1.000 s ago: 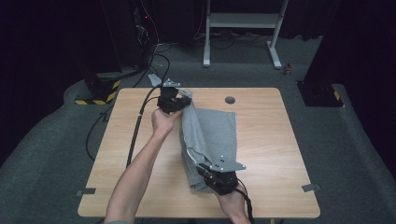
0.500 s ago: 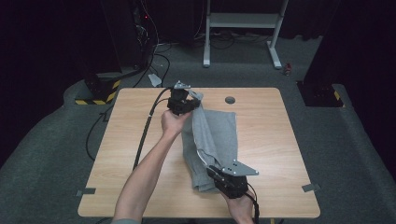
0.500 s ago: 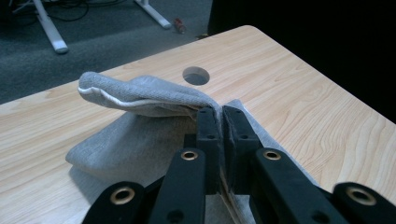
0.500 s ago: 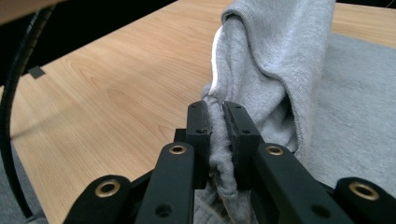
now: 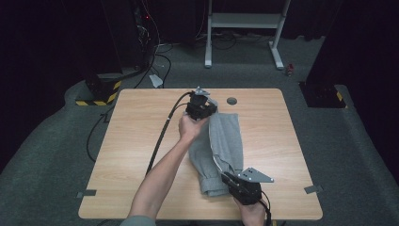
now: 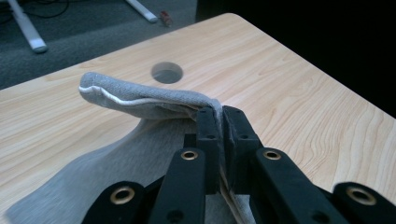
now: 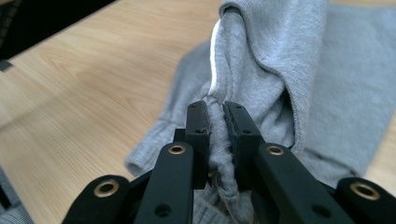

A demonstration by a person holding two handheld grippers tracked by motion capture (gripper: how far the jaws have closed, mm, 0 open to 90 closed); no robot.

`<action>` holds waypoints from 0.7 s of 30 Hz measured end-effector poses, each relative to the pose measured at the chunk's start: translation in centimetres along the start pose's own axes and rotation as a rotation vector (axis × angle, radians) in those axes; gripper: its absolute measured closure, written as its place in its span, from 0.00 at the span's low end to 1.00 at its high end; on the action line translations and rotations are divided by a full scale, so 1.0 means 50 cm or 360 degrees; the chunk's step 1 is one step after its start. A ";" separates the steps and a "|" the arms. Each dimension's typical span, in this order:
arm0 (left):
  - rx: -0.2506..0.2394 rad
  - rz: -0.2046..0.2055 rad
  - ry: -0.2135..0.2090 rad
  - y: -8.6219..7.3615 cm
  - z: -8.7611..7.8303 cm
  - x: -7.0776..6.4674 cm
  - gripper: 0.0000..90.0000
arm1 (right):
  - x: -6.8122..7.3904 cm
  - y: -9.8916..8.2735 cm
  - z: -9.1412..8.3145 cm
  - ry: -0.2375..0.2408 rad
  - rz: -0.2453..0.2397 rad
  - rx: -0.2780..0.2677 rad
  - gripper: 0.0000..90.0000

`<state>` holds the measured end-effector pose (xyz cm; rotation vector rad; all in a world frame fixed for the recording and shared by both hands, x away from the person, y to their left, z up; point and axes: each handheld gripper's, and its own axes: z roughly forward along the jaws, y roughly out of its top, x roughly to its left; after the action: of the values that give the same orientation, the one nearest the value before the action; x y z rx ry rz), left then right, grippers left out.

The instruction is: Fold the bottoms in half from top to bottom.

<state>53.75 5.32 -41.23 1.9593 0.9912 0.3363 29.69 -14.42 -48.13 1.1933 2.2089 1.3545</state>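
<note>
In the high view, a grey garment (image 5: 221,150) lies a little right of the centre of the frame, on a light wooden table (image 5: 136,141). It runs as a long folded shape from the upper middle of the table down toward the lower edge. The left gripper (image 5: 201,107) is at the upper end of the garment, just above the centre of the frame, and the person's left hand (image 5: 190,128) holds it from below. The right gripper (image 5: 241,187) is at the lower end of the garment, near the bottom edge of the frame, with a grey three-cornered plate on top.

In the left gripper view, the 2 black jaws stand almost together in the lower middle of the frame, and a thin layer of the grey garment (image 6: 140,105) is pinched between them (a white seam line runs along the folded edge). The cloth rises from the table in a small arch toward the upper left. A round hole (image 6: 166,73) in the table is just behind this arch, in the upper middle of the frame.

In the right gripper view, the jaws are also narrow and they clamp a bunched fold of the grey garment (image 7: 271,60). The cloth hangs from the top of the frame down into the jaws, and the rest of it spreads on the table at the right side.
</note>
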 end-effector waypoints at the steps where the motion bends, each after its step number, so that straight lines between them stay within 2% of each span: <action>1: 0.0005 0.0009 0.0000 -0.001 0.009 -0.005 0.95 | -0.005 -0.005 0.000 -0.0011 0.0004 0.0013 0.90; 4: -0.0010 0.0005 -0.0007 -0.013 0.032 -0.019 0.95 | -0.017 -0.018 -0.001 -0.0034 0.0014 0.0055 0.90; 9: 0.0030 0.0007 0.0008 -0.043 0.073 -0.035 0.95 | -0.035 -0.033 -0.010 -0.0094 -0.0031 0.0142 0.89; 13: 0.0035 -0.0010 0.0007 -0.058 0.089 -0.026 0.95 | -0.043 -0.041 -0.007 -0.0092 -0.0038 0.0185 0.88; 15: 0.0052 -0.0027 0.0014 -0.065 0.097 -0.025 0.95 | -0.043 -0.037 0.000 -0.0090 -0.0058 0.0215 0.88; 18: 0.0068 -0.0010 0.0026 -0.074 0.104 -0.029 0.94 | -0.035 -0.028 0.002 -0.0109 -0.0135 0.0248 0.85; 21: 0.0084 -0.0013 0.0035 -0.077 0.108 -0.032 0.92 | -0.039 -0.028 0.005 -0.0083 -0.0146 0.0267 0.83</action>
<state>53.82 2.01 -47.20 2.0021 1.0314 0.3311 30.33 -16.08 -49.73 1.1520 2.3472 1.1091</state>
